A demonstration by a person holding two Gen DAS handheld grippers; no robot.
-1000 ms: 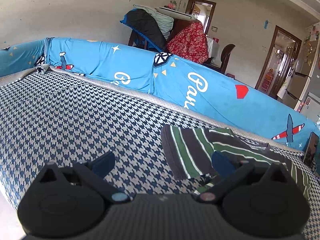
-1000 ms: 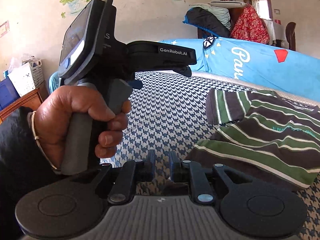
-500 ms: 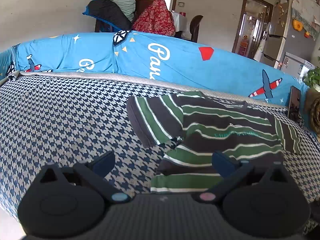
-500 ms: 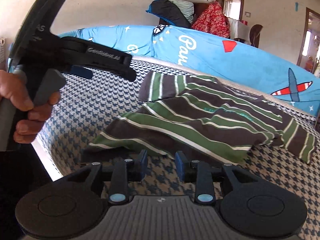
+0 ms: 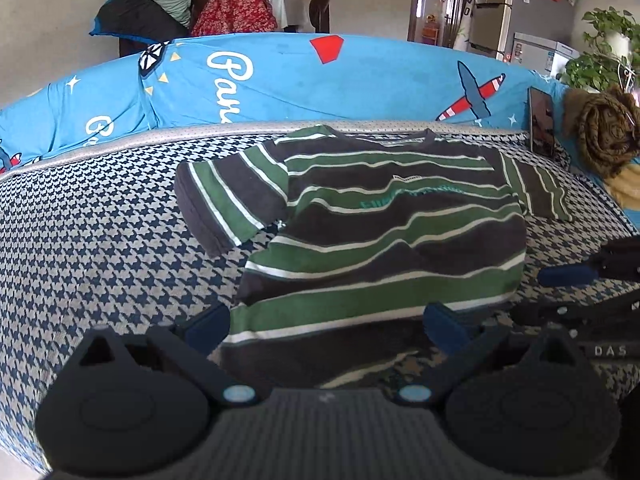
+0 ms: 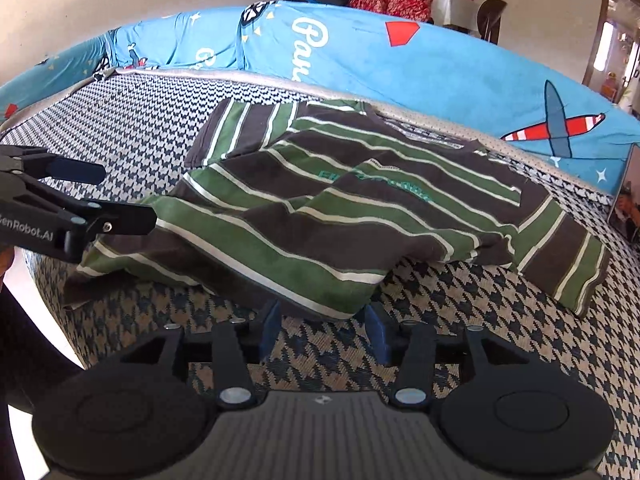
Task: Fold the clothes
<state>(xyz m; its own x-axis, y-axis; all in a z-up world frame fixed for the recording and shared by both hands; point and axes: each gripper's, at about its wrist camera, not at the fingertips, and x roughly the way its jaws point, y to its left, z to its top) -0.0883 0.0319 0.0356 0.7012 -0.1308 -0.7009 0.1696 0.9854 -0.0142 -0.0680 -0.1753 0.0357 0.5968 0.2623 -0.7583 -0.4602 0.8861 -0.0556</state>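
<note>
The striped T-shirt [image 5: 384, 232] lies spread on the houndstooth-covered sofa seat [image 5: 100, 240], its collar toward the blue printed backrest cover [image 5: 280, 76] and its hem at the seat's near edge. The left wrist view takes in both short sleeves and the whole front, plus things the other view misses: a phone [image 5: 541, 122] leaning on the backrest just beyond the shirt's right sleeve, a brown bundled cloth [image 5: 600, 132] beside it, and a potted plant [image 5: 604, 48] behind. The right wrist view shows instead how the body is rumpled, with a raised fold running across its middle and the near right corner of the hem lifted off the seat. The left gripper [image 5: 327, 322] hangs over the shirt's near hem with its fingers wide apart and empty; the right gripper [image 6: 322, 326] sits just before the hem corner, its fingers apart with nothing between them, having just been opening. A second ago the left camera saw only the shirt's left sleeve and mostly bare seat; now the whole shirt is centred. The right camera then showed a hand gripping the left tool up close; now only that tool's fingers [image 6: 120, 218] reach in by the shirt's left hem.
</note>
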